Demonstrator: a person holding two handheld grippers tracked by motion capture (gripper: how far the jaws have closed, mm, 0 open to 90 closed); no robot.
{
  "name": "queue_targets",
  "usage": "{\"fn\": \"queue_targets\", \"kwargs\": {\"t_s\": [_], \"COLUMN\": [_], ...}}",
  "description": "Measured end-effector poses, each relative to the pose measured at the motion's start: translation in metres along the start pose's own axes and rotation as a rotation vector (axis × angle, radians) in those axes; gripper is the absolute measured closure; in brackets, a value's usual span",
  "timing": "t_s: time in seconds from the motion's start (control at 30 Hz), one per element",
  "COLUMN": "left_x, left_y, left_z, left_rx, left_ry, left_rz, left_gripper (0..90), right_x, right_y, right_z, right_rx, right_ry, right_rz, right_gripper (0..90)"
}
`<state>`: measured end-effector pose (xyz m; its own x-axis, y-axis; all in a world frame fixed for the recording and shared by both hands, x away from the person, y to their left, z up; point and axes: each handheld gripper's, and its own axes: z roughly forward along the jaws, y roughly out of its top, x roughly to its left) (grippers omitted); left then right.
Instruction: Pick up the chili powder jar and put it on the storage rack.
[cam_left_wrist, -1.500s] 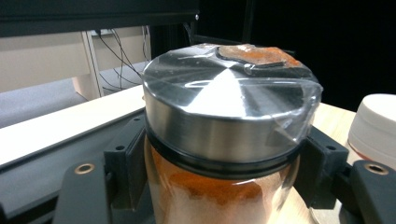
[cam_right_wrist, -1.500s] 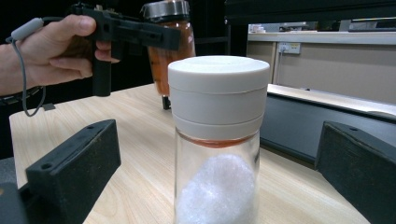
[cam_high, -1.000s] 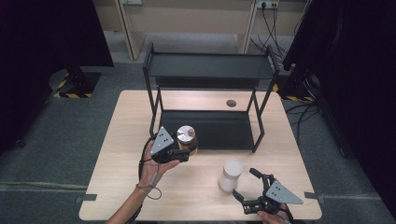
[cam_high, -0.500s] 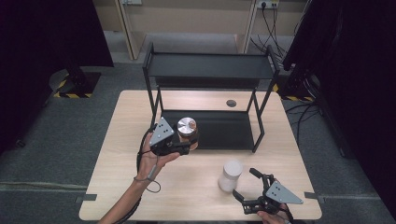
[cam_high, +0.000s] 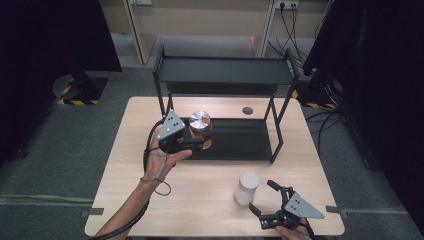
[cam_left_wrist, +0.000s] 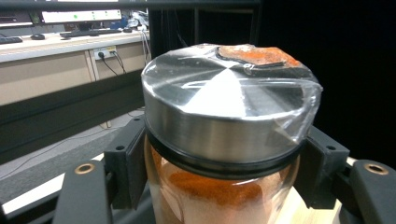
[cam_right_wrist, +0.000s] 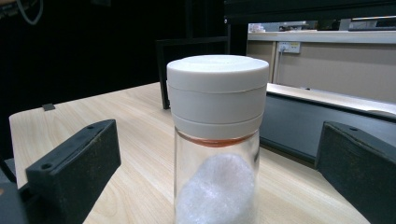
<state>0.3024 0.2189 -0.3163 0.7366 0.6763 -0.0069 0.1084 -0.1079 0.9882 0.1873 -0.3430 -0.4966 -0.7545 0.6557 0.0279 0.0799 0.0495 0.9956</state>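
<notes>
A glass jar (cam_high: 200, 130) with a steel lid, holding orange powder, hangs above the left end of the black rack's lower shelf (cam_high: 240, 142). My left gripper (cam_high: 200, 142) is shut on it; the left gripper view has both pads (cam_left_wrist: 128, 163) pressed on the glass of the jar (cam_left_wrist: 224, 140) just under the lid. A white-lidded glass jar (cam_high: 247, 188) with white grains stands on the table at the front right. My right gripper (cam_high: 261, 199) is open just behind it, and the white-lidded jar (cam_right_wrist: 217, 140) stands upright between its spread jaws, untouched.
A black two-tier rack (cam_high: 225, 70) occupies the back half of the wooden table (cam_high: 200, 200). A small dark disc (cam_high: 247, 110) lies on the table behind the lower shelf. The floor around is grey, with dark curtains on both sides.
My left gripper has lifted the steel-lidded jar up and carried it away from the person, toward the rack. The right gripper and the white-lidded jar have stayed put.
</notes>
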Motion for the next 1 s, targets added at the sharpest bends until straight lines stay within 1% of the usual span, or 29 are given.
{"fn": "queue_targets", "kwargs": {"t_s": [0.17, 0.2, 0.23, 0.3, 0.33, 0.43, 0.5, 0.53, 0.57, 0.63, 0.73, 0.83, 0.93, 0.97, 1.0], "left_x": [0.002, 0.004, 0.004, 0.005, 0.005, 0.006, 0.006, 0.006, 0.006, 0.006, 0.008, 0.007, 0.006, 0.006, 0.006], "left_y": [0.016, 0.021, 0.021, 0.027, 0.033, 0.039, 0.044, 0.050, 0.050, 0.055, 0.062, 0.071, 0.080, 0.085, 0.085], "left_z": [0.001, 0.001, 0.001, 0.002, 0.002, 0.003, 0.004, 0.005, 0.005, 0.006, 0.007, 0.008, 0.009, 0.010, 0.010], "left_rx": [0.002, 0.000, 0.000, 0.001, 0.002, 0.003, 0.005, 0.006, 0.006, 0.004, 0.003, 0.013, 0.020, 0.021, 0.021], "left_ry": [0.006, 0.006, 0.006, 0.009, 0.010, 0.009, 0.008, 0.009, 0.009, 0.014, 0.008, 0.013, 0.016, 0.022, 0.022], "left_rz": [0.009, 0.004, 0.004, 0.006, 0.012, 0.011, 0.013, 0.012, 0.012, 0.017, 0.005, 0.013, 0.008, 0.008, 0.008], "left_gripper": [30.6, 30.6, 30.5, 30.6, 30.6, 30.6, 30.6, 30.6, 30.5, 30.6, 30.6, 30.6, 30.6, 30.6, 30.6], "right_x": [0.000, 0.000, 0.000, 0.000, 0.000, 0.000, 0.000, 0.000, 0.000, 0.000, 0.000, 0.000, 0.000, 0.000, 0.000], "right_y": [0.000, 0.000, 0.000, 0.000, 0.000, 0.000, 0.000, 0.000, 0.000, 0.000, 0.000, 0.000, 0.000, 0.000, 0.000], "right_z": [0.000, 0.000, 0.000, 0.000, 0.000, 0.000, 0.000, 0.000, 0.000, 0.000, 0.000, 0.000, 0.000, 0.000, 0.000], "right_rx": [0.001, 0.002, 0.002, 0.002, 0.003, 0.004, 0.002, 0.001, 0.001, 0.001, 0.001, 0.002, 0.000, 0.000, 0.000], "right_ry": [0.000, 0.000, 0.000, 0.000, 0.000, 0.001, 0.002, 0.001, 0.000, -0.002, -0.002, -0.001, 0.000, 0.000, 0.000], "right_rz": [0.001, 0.002, 0.002, 0.001, 0.003, 0.003, 0.002, 0.001, 0.001, 0.002, 0.002, 0.000, 0.002, 0.002, 0.002], "right_gripper": [0.3, 0.3, 0.3, 0.3, 0.3, 0.2, 0.2, 0.3, 0.3, 0.2, 0.3, 0.3, 0.3, 0.2, 0.2]}}
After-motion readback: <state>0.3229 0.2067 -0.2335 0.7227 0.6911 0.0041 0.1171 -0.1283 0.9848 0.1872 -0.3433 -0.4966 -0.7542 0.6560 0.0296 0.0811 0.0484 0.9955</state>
